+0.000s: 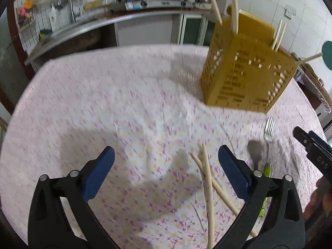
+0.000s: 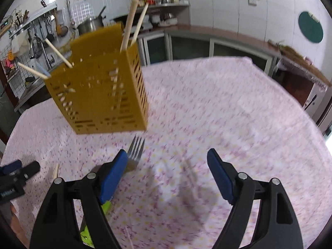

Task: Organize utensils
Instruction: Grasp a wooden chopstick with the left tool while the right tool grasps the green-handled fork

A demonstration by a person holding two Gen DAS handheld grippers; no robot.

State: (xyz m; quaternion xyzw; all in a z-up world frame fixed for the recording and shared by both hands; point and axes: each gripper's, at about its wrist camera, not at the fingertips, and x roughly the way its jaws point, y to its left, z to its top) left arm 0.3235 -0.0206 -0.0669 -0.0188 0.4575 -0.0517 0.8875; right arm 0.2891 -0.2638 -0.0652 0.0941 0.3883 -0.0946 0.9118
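The utensil holder (image 1: pixel 247 74), a yellow slotted box, stands on the far part of the tabletop (image 1: pixel 124 108), which is covered by a pale flowered cloth. Several wooden chopsticks (image 1: pixel 234 10) stick up out of it at different angles. On the cloth nearer than the holder lie a fork (image 2: pixel 134 153) with a green handle, a spoon (image 1: pixel 256 152) just left of it, and two loose chopsticks (image 1: pixel 207 178) crossing one another further left. The left gripper (image 1: pixel 166 155) hovers above the cloth with its blue-padded fingers spread wide and holding nothing; the loose chopsticks lie between them toward the right finger. The right gripper (image 2: pixel 167 159) also has its fingers wide apart and empty, its left finger over the fork's neck.
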